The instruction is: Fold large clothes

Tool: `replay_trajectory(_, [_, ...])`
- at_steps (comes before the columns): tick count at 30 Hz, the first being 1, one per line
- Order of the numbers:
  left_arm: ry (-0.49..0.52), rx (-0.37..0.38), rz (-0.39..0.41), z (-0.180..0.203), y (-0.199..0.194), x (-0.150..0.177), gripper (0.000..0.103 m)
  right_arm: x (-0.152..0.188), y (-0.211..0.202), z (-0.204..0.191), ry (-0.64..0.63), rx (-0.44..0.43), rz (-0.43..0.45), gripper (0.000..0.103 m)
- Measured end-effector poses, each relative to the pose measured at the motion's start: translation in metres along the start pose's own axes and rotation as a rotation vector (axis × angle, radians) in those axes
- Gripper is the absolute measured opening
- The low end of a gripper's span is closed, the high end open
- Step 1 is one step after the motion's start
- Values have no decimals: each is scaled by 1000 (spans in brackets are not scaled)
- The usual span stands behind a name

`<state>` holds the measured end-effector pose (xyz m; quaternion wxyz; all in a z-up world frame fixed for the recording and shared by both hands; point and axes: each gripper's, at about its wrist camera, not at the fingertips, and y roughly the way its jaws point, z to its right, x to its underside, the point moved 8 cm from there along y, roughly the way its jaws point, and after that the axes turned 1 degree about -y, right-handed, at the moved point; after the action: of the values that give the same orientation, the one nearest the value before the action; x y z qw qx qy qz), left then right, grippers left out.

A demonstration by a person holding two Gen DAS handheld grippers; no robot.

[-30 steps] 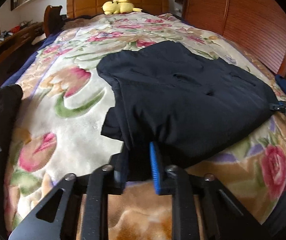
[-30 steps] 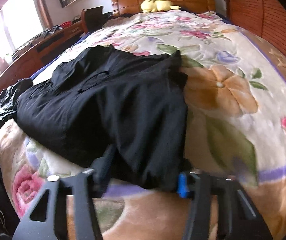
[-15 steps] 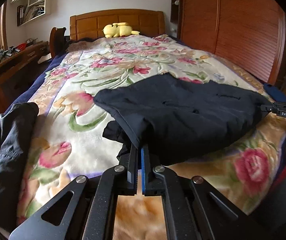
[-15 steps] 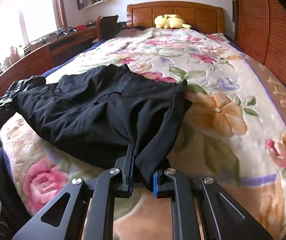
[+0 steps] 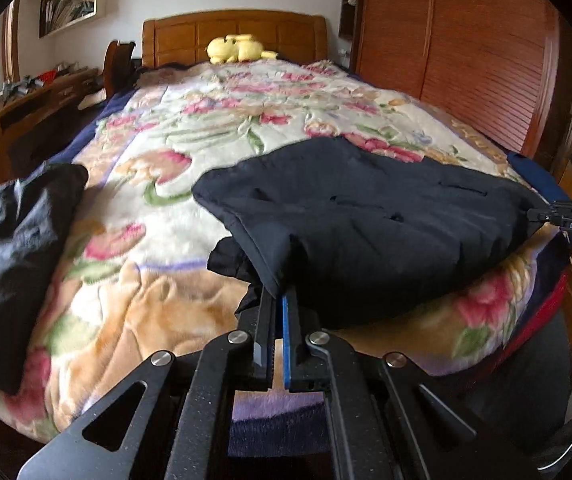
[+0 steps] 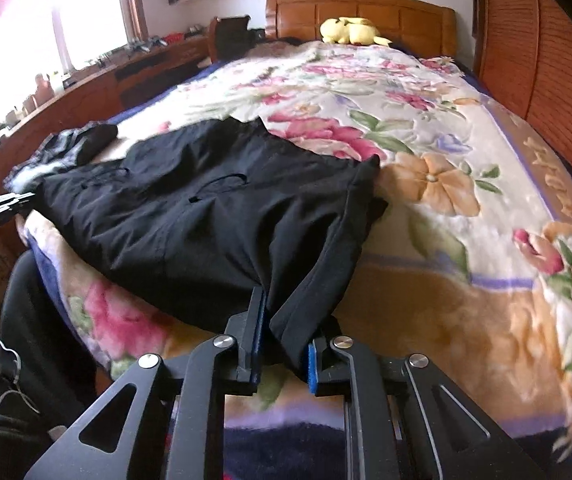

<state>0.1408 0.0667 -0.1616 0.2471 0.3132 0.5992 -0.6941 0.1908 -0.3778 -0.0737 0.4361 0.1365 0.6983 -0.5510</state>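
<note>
A large black garment (image 5: 370,216) lies spread across the foot of a bed with a floral blanket (image 5: 214,136). My left gripper (image 5: 279,300) is shut on the garment's near left edge and holds it just above the blanket. My right gripper (image 6: 282,320) is shut on the garment's (image 6: 214,208) near right edge, a thick fold between its fingers. Each gripper shows at the far side of the other's view: the right one (image 5: 566,222), the left one (image 6: 4,204). The cloth is stretched between them.
A second dark garment (image 5: 10,232) is heaped at the bed's left edge. A yellow plush toy (image 5: 238,48) lies by the wooden headboard (image 5: 230,36). A wooden wardrobe (image 5: 466,52) runs along the right side, a low wooden cabinet (image 6: 98,84) along the left.
Both grippers have shut on the garment's near edge, then pulled back and up. The cloth has slid toward the foot of the bed and drawn taut.
</note>
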Motion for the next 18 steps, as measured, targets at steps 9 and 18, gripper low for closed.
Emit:
replay_trajectory(9, [-8,18,-29,-3,2,5,10,-31,-16,-5,-22,91,32,45])
replay_trajectory(18, [-3,-14,9,-13,-12,-3,31,-91,23,-42,-42,39,56,52])
